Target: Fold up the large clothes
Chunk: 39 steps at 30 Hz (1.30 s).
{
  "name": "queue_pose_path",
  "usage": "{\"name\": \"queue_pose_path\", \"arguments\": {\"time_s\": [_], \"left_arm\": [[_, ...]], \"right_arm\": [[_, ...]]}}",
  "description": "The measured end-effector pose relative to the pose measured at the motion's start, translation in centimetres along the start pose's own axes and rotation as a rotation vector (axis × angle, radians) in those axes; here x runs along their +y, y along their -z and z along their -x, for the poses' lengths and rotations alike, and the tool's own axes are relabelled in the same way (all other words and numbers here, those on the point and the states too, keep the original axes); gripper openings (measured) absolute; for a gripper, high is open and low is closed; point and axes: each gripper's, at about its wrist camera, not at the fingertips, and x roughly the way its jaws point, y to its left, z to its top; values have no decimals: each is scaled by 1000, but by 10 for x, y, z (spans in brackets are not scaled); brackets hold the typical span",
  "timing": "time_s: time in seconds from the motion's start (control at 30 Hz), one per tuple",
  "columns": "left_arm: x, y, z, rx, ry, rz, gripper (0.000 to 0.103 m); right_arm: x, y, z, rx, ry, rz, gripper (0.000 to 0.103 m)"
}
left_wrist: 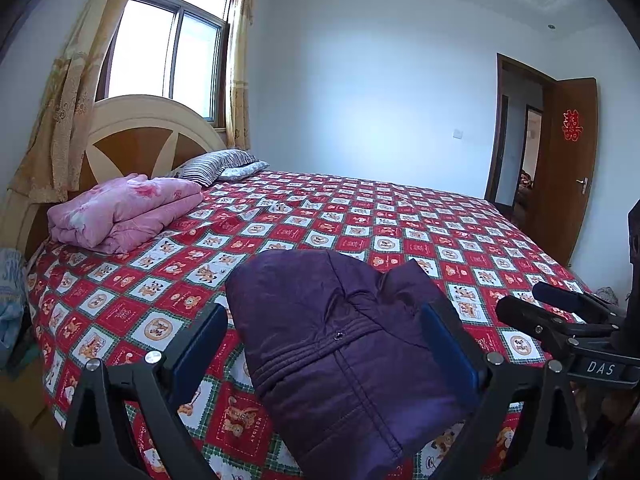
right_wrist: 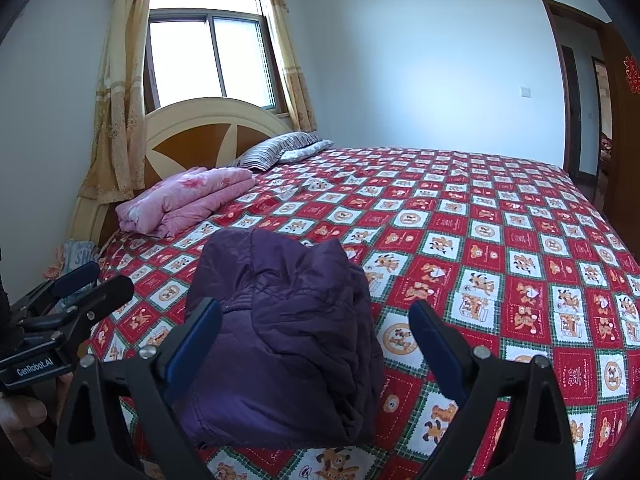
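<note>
A dark purple padded jacket [left_wrist: 340, 344] lies folded into a compact bundle on the red patterned bed cover [left_wrist: 360, 220], near the bed's near edge. My left gripper [left_wrist: 326, 320] is open, its blue-padded fingers spread on either side of the bundle and above it, holding nothing. In the right wrist view the same jacket [right_wrist: 288, 336] sits low and left of centre. My right gripper [right_wrist: 316, 316] is open too, empty, its left finger over the jacket and its right finger over bare cover. Each gripper shows at the edge of the other's view.
A folded pink quilt [left_wrist: 124, 212] and striped pillows [left_wrist: 216, 164] lie by the wooden headboard [left_wrist: 148, 132]. A curtained window [left_wrist: 176, 44] is behind it. A brown door [left_wrist: 568, 160] stands open at the right. A hand [right_wrist: 20, 420] holds the left gripper's handle.
</note>
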Motion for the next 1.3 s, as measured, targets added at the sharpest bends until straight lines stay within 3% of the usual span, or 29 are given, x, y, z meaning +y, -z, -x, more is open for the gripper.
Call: {"name": "queue_pose_path", "arguments": {"time_s": [0.33, 0.53, 0.97, 1.13, 1.3], "left_arm": [[-1, -1, -2, 7, -13, -15, 98], [-2, -3, 1, -10, -57, -38, 98], [0, -3, 0, -11, -37, -20, 98], [-2, 0, 2, -53, -110, -58, 102], [-7, 1, 3, -57, -103, -78, 102]], "right_arm": [[2, -1, 1, 1, -4, 12, 97], [4, -2, 2, 3, -10, 13, 97], [7, 2, -1, 17, -19, 14, 97], [6, 2, -1, 15, -19, 12, 97], [7, 6, -1, 19, -18, 7, 97]]}}
